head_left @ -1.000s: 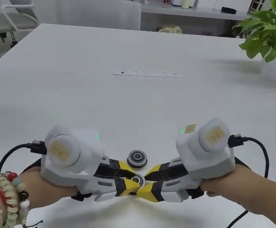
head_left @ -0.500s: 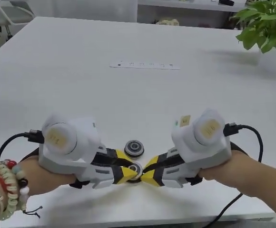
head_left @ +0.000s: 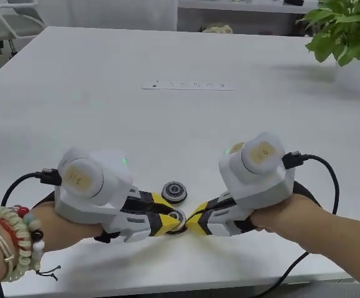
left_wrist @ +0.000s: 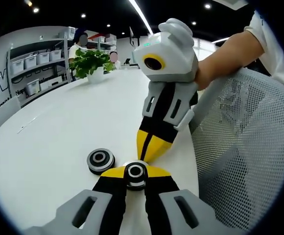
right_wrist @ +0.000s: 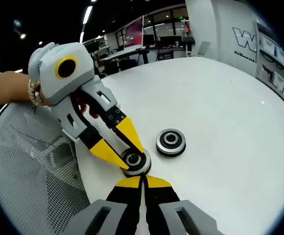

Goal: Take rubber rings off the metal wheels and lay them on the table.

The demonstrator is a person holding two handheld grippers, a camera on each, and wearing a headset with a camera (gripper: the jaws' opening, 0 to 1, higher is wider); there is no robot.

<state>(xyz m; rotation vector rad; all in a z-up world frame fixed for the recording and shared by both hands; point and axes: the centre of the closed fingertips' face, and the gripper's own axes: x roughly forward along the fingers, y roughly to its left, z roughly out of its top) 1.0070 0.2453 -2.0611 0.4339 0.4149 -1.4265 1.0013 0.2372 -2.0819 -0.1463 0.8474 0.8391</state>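
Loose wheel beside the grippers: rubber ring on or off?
On. The loose wheel lies flat with a black ring around its metal hub.

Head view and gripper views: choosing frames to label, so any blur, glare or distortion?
Head view: sharp, evenly lit, soft shadows on the table. Left gripper view: fisheye curves the table's edge, ceiling lights flare. Right gripper view: similar curvature, loose wheel sharp.

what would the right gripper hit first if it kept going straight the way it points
The metal wheel, right at the tips of the right gripper and apparently touching them. The left gripper clamps it from the opposite side, so its jaws come next. The second wheel lies off that line.
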